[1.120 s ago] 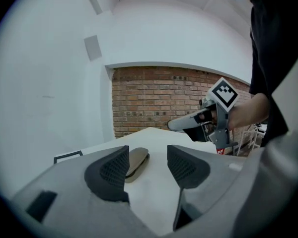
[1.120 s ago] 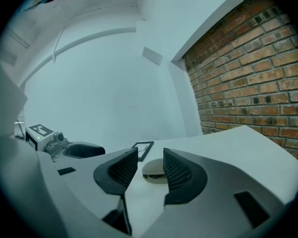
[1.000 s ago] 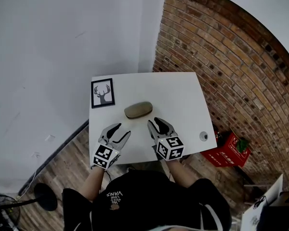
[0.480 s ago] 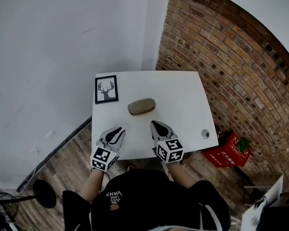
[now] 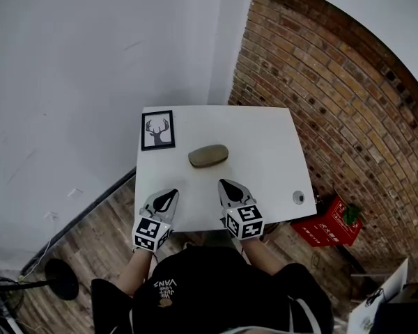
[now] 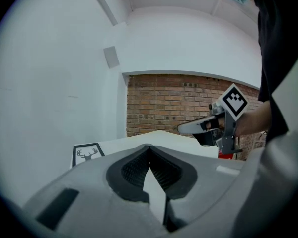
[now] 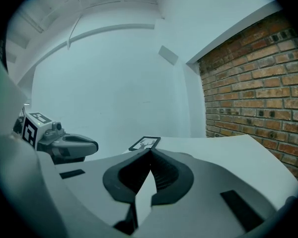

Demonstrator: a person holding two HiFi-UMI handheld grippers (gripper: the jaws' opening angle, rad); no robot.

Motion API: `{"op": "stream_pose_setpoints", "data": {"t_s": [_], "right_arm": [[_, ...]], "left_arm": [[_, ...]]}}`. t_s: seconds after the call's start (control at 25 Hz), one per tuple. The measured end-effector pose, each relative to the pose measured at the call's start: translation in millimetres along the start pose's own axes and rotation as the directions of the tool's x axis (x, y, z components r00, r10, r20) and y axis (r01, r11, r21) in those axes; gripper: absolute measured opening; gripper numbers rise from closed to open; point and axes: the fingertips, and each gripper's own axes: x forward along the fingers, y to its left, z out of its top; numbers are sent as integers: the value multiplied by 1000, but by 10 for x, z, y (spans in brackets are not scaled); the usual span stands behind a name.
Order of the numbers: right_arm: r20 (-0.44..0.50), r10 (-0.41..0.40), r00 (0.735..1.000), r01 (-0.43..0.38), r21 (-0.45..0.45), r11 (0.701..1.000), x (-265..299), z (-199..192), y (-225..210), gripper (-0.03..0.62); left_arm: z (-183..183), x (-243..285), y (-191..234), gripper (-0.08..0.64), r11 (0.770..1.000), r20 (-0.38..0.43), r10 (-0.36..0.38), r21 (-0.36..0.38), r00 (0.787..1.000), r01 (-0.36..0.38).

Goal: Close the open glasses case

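A tan, oval glasses case (image 5: 208, 156) lies with its lid down in the middle of the white table (image 5: 265, 141). My left gripper (image 5: 172, 193) is near the table's front edge, left of and short of the case. Its jaws have just been closing, now meet tip to tip, and hold nothing. My right gripper (image 5: 223, 184) is shut and empty too, just in front of the case and apart from it. In the left gripper view the shut jaws (image 6: 149, 148) hide the case, and the right gripper (image 6: 208, 128) shows at the right. The right gripper view shows shut jaws (image 7: 150, 150) and the left gripper (image 7: 72, 145).
A framed deer picture (image 5: 157, 131) lies flat at the table's back left. A small round object (image 5: 298, 197) sits by the right edge. A red box (image 5: 331, 220) stands on the floor to the right. The white wall and the brick wall (image 5: 334, 96) meet behind the table.
Both grippers went from open to shut, the right one first. Both drew back from the case toward the table's front edge.
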Motion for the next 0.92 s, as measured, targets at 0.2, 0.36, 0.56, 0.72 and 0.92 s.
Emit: {"op": "stream_pose_setpoints", "data": {"t_s": [0.2, 0.36, 0.56, 0.72, 0.92], "right_arm": [[-13, 0, 1000, 0, -12, 1000, 35, -30, 12, -2], [-20, -3, 1000, 2, -15, 1000, 55, -45, 0, -2], [-36, -13, 999, 12, -12, 1000, 53, -86, -32, -2], [-38, -17, 999, 16, -14, 1000, 55, -93, -61, -3], [-39, -20, 999, 19, -17, 1000, 70, -112, -85, -2]], "left_arm": [[-40, -2, 20, 9, 1000, 2, 3, 7, 1000, -3], [-47, 6, 22, 9, 1000, 0, -1, 20, 1000, 1], [-85, 31, 42, 9, 1000, -18, -3, 16, 1000, 3], [-106, 63, 27, 9, 1000, -18, -10, 12, 1000, 10], [-139, 88, 0, 9, 1000, -26, -19, 3, 999, 19]]}}
